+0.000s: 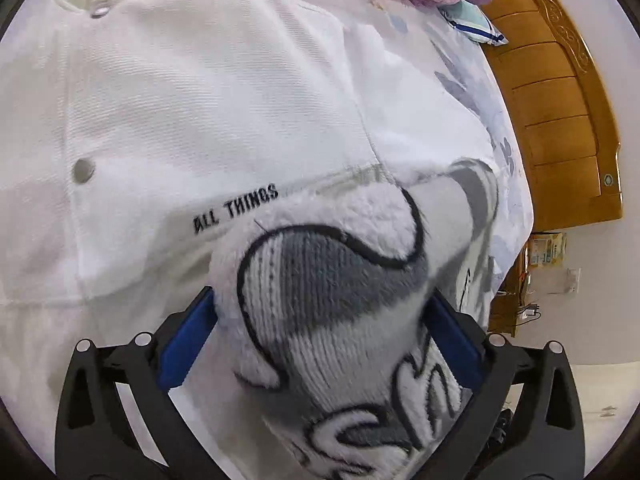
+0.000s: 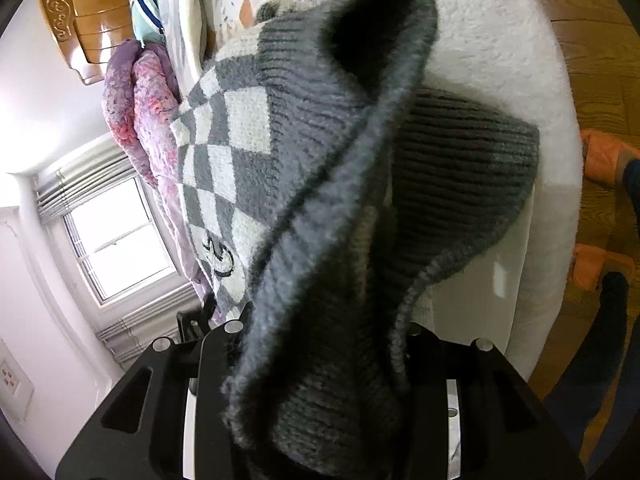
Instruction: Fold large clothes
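Sweater (image 2: 320,208) hem bunched inside right gripper (image 2: 320,380), draping forward onto bed (image 2: 500,40)

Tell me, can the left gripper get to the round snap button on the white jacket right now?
Probably not straight away. The left gripper has its jaws wide open around a fluffy grey-and-white sweater bunched between them. The snap button lies bare on the white jacket, off to one side.

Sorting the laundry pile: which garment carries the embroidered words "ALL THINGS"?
The plain white jacket with snap buttons, spread on the bed; the grey-and-white fuzzy sweater shows only curvy outlined graphics.
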